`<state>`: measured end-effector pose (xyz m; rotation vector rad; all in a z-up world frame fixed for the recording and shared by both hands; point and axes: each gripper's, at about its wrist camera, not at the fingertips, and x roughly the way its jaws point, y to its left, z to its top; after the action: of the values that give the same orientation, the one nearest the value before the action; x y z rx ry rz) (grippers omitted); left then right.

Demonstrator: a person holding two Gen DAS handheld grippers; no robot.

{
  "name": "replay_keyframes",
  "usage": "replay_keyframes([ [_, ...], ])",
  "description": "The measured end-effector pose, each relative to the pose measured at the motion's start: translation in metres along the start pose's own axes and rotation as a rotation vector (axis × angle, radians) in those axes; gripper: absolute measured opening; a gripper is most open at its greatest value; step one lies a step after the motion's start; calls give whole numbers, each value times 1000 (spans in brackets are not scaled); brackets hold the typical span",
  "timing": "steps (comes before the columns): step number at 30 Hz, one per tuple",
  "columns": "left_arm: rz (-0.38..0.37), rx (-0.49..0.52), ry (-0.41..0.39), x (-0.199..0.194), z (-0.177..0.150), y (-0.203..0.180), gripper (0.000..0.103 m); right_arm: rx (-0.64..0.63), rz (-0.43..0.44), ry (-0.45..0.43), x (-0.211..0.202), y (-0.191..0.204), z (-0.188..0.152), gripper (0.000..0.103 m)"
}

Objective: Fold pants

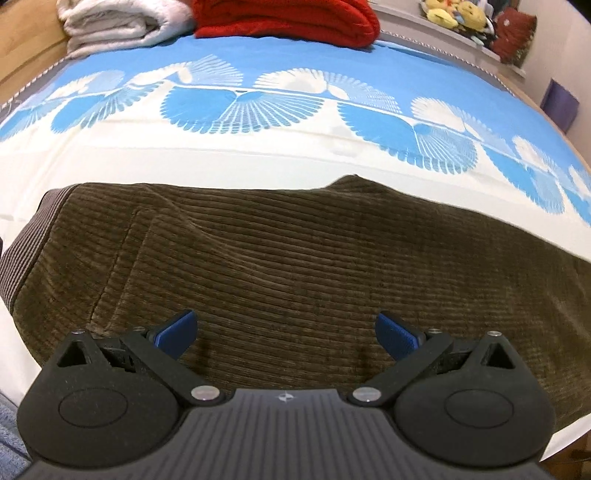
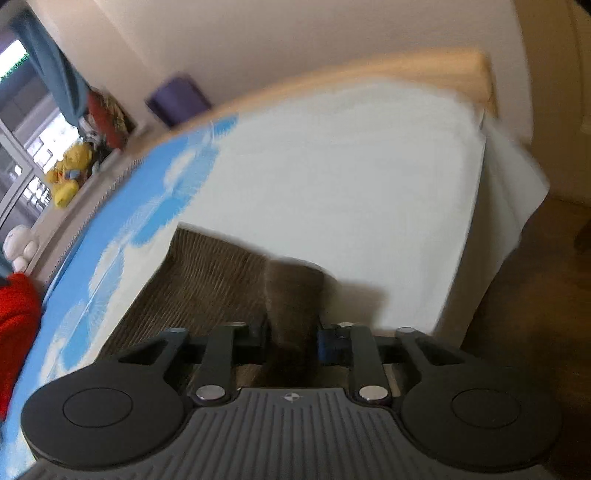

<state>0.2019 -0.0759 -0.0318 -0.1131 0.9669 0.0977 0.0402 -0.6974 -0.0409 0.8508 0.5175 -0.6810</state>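
Right hand-held gripper angled down, pinching pants

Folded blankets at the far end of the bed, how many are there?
2. A fluffy white blanket lies at the far left of the bed, and a red fleece blanket sits right beside it. Others may lie outside the view.

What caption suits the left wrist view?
Open left gripper above brown corduroy pants on a blue-and-white patterned bedsheet.
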Motion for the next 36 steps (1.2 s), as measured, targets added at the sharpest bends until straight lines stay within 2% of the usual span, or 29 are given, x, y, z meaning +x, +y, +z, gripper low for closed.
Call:
replay_keyframes([
  [3, -90, -44, -11, -9, 10, 3, 103, -104, -18, -52, -15, 34, 0, 23],
  [5, -192, -54, 1, -16, 21, -5, 103, -197, 7, -93, -31, 62, -5, 23],
  [7, -254, -28, -3, -25, 31, -22, 103, -253, 36, -128, -46, 86, -11, 23],
  [10, -276, 12, -16, -35, 37, -46, 103, -279, 32, -140, -54, 103, -16, 23],
  [12, -302, 7, -7, -38, 36, -52, 103, -358, 15, -157, -58, 119, -26, 23],
  [14, -344, -12, 9, -40, 33, -54, 103, -487, 65, -184, -72, 146, -48, 23],
  [17, -447, -39, 37, -39, 22, -55, 103, -758, 222, -208, -100, 200, -111, 23],
  [19, -527, -74, 74, -32, 11, -51, 103, -978, 352, -192, -115, 230, -174, 23],
  [21, -620, -129, 133, -13, -1, -48, 103, -1174, 456, -122, -117, 243, -237, 23],
  [22, -655, -148, 171, -3, -6, -50, 103, -1266, 480, -78, -114, 243, -266, 23],
  [24, -700, -198, 248, 19, -14, -57, 101, -1395, 489, 35, -108, 239, -302, 22],
  [26, -726, -197, 279, 28, -17, -72, 101, -1443, 501, 37, -110, 235, -309, 23],
  [29, -756, -213, 340, 33, -18, -88, 101, -1384, 505, 32, -114, 234, -299, 22],
  [33, -785, -231, 350, 35, -17, -99, 102, -1381, 538, 14, -120, 224, -294, 24],
  [35, -794, -228, 371, 38, -19, -110, 102, -1383, 558, 59, -119, 220, -298, 32],
  [36, -780, -227, 381, 40, -17, -118, 102, -1367, 583, 108, -119, 216, -294, 42],
])
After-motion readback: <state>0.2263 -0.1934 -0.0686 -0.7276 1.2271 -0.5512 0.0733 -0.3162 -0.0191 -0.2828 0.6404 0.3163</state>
